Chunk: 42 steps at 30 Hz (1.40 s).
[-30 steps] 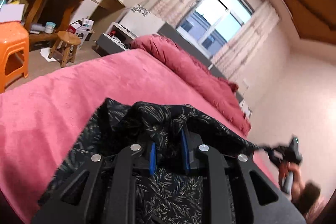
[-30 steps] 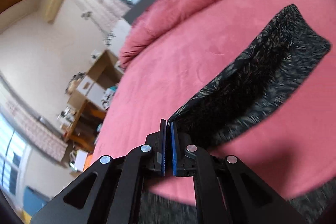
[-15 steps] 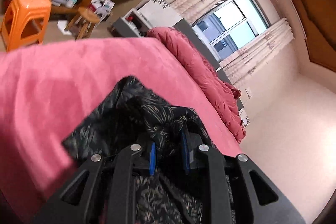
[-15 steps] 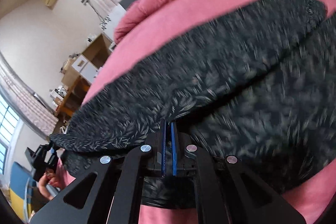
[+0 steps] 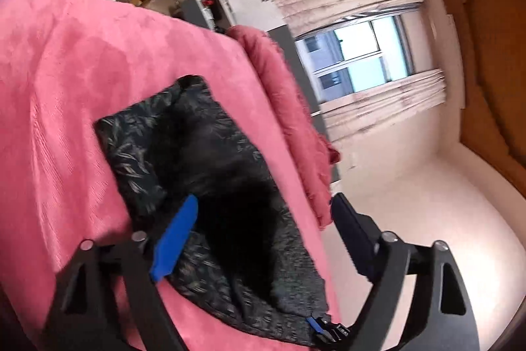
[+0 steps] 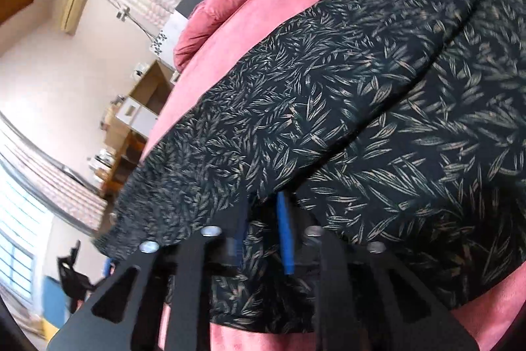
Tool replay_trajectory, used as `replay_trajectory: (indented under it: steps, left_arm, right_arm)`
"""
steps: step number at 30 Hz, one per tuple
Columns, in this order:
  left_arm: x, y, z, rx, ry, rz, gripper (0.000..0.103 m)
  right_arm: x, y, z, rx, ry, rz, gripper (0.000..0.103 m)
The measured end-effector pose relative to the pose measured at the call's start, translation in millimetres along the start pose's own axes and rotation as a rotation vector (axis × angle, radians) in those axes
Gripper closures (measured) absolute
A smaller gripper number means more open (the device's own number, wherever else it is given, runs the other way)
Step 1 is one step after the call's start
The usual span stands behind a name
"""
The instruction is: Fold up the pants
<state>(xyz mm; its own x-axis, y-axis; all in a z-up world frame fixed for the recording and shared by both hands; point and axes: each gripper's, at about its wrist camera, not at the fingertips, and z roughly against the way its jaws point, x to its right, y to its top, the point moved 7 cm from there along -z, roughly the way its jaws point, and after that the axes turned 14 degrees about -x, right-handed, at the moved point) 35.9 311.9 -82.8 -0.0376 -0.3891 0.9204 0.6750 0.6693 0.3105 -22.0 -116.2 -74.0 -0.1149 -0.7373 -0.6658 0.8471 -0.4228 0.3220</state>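
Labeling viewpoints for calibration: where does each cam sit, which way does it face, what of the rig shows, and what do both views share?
Left wrist: rides the left claw, rolled, looking across the pink bed toward the window; shows its own fingers spread wide over the folded pants, just opened, nothing between.
Right wrist: rides the right claw, angled down close over the pants; its fingers, just opening, straddle the fabric edge.
Shared: pants, bed, red duvet, curtained window; each catches a bit of the other claw at its frame edge.
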Motion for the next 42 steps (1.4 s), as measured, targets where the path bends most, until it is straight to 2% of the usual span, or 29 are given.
replay_trajectory:
  steps: [2, 3, 6, 8, 10, 12, 13, 14, 15, 16, 17, 21, 24, 27, 29, 31, 35, 38, 40, 42]
  left_arm:
    - [2, -3, -3, -0.013, -0.016, -0.003, 0.012]
    - [2, -3, -6, -0.021, -0.012, -0.003, 0.011]
    - [-2, 2, -16, -0.037, 0.025, 0.000, 0.012]
    - [-2, 8, -21, -0.035, 0.056, -0.013, 0.013]
    - [-3, 14, -23, -0.035, 0.104, -0.028, 0.020]
    - [-6, 21, -26, -0.035, 0.145, -0.028, 0.036]
    - [-10, 25, -29, -0.035, 0.163, -0.014, 0.042]
    - [-13, 26, -29, -0.035, 0.169, -0.002, 0.057]
    - [-18, 31, -31, -0.041, 0.194, 0.017, 0.080]
    - [-21, 32, -29, -0.049, 0.209, 0.029, 0.088]
    - [-24, 34, -27, -0.053, 0.205, 0.042, 0.092]
    - [0, 50, -9, -0.032, 0.144, 0.026, 0.094]
    - [10, 48, 7, -0.025, 0.160, -0.023, 0.094]
    - [-5, 39, 14, -0.069, 0.254, -0.048, 0.094]
    - [-24, 30, 11, -0.110, 0.313, -0.021, 0.094]
    - [-34, 25, 9, -0.120, 0.339, -0.004, 0.094]
    - [-29, 27, 11, -0.109, 0.359, -0.039, 0.094]
    - [-25, 25, 17, -0.089, 0.345, -0.043, 0.094]
    - [-27, 28, 17, -0.086, 0.387, -0.062, 0.094]
    - [-33, 28, 15, -0.097, 0.437, -0.062, 0.094]
  right_arm:
    - [0, 0, 5, 0.004, 0.025, -0.011, 0.060]
    - [0, 1, 7, 0.006, 0.028, -0.013, 0.058]
    - [6, 8, 12, 0.024, 0.035, -0.054, 0.057]
    - [17, 15, 16, 0.035, 0.074, -0.118, 0.057]
    - [29, 25, 15, 0.036, 0.115, -0.198, 0.057]
    - [36, 35, 14, 0.054, 0.136, -0.235, 0.058]
    - [37, 39, 14, 0.061, 0.133, -0.237, 0.062]
    - [39, 46, 13, 0.072, 0.121, -0.238, 0.075]
    - [41, 51, 14, 0.087, 0.109, -0.235, 0.083]
    - [43, 59, 17, 0.113, 0.076, -0.223, 0.095]
    - [41, 63, 23, 0.136, 0.059, -0.209, 0.095]
    - [8, 61, 70, 0.226, 0.071, -0.090, 0.096]
    - [-8, 42, 98, 0.235, 0.077, -0.018, 0.096]
    - [0, 20, 99, 0.178, 0.002, 0.017, 0.096]
    - [20, 6, 86, 0.116, -0.065, 0.003, 0.096]
    - [32, -1, 73, 0.059, -0.087, -0.054, 0.096]
    - [22, -1, 65, 0.043, -0.187, 0.010, 0.096]
    - [18, -3, 68, 0.050, -0.164, -0.016, 0.096]
    - [22, -6, 74, 0.045, -0.153, -0.036, 0.096]
    - [29, -14, 70, 0.003, -0.183, -0.043, 0.096]
